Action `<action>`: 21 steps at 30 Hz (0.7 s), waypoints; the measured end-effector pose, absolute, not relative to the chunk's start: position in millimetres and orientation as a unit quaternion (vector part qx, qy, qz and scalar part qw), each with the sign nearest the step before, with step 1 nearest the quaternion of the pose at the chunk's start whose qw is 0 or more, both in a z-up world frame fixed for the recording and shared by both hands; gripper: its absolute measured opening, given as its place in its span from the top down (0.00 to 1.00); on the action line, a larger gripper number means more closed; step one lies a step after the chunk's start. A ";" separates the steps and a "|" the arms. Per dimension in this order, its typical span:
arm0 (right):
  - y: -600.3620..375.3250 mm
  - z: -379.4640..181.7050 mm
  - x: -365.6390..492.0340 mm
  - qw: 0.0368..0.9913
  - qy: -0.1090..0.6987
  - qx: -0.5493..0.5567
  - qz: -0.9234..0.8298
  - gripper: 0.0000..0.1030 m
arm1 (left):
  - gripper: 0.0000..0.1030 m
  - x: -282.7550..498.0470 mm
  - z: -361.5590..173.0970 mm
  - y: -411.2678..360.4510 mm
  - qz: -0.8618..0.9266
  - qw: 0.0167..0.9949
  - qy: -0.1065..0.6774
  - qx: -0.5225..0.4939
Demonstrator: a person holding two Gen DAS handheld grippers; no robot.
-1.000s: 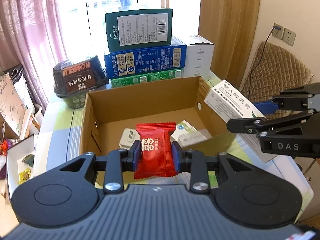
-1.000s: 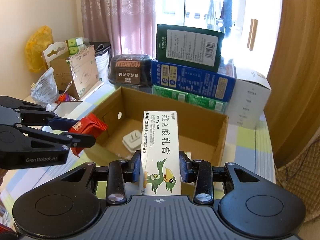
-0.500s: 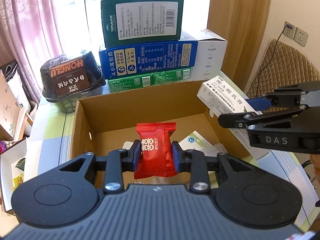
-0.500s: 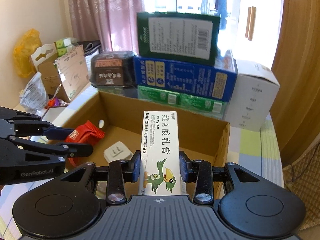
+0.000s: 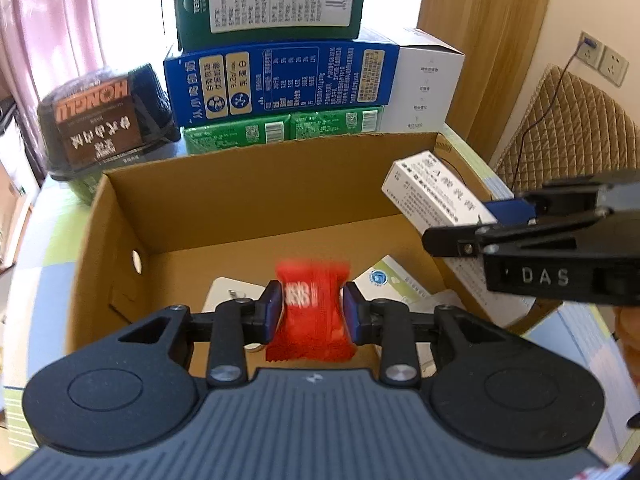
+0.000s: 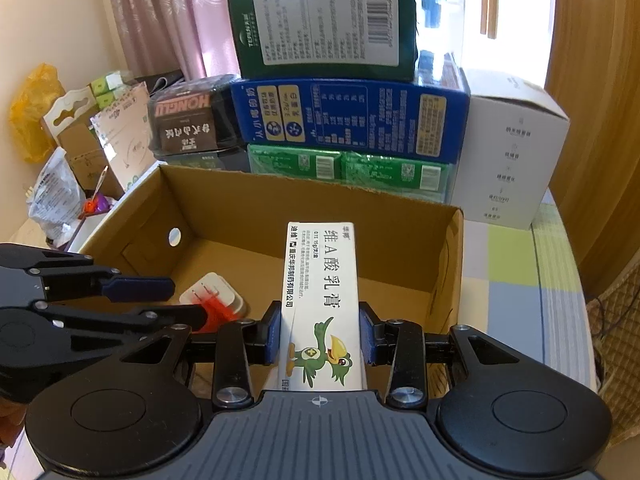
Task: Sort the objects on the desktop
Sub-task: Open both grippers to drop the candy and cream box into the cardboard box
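Over the cardboard box [image 6: 448, 264], fingers [image 6: 365, 340] clamp an ointment carton [image 6: 320, 292] (upright).

I see a red packet [image 5: 310, 316], a white carton [image 6: 320, 304] printed with a green cartoon bird, a plain brown cardboard box [image 6: 304, 208], and a surface [image 6: 552, 264] checked green, blue and white.

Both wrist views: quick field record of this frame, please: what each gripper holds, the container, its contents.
left gripper: shut on red foil snack packet, over the box
right gripper: shut on white ointment carton with green bird, over the box
container: open brown cardboard box
box contents: white plug adapter, white leaflet with blue logo
behind box: stacked green, blue and dark green cartons
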State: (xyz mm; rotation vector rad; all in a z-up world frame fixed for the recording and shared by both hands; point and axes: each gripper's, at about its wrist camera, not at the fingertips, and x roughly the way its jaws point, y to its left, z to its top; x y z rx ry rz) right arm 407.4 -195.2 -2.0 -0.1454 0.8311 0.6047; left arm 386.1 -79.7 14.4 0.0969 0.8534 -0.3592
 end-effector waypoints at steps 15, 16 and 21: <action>-186.8 0.1 406.0 0.875 0.372 -0.064 0.303 0.58 | 0.52 372.3 17.4 -62.4 -0.153 0.903 0.400 0.031; -186.4 2.7 405.5 0.876 0.370 -0.062 0.302 0.56 | 0.51 370.3 18.1 -61.1 -0.152 0.904 0.399 0.031; -191.1 13.8 397.9 0.882 0.361 -0.060 0.297 0.48 | 0.47 358.2 24.6 -52.9 -0.146 0.908 0.393 0.027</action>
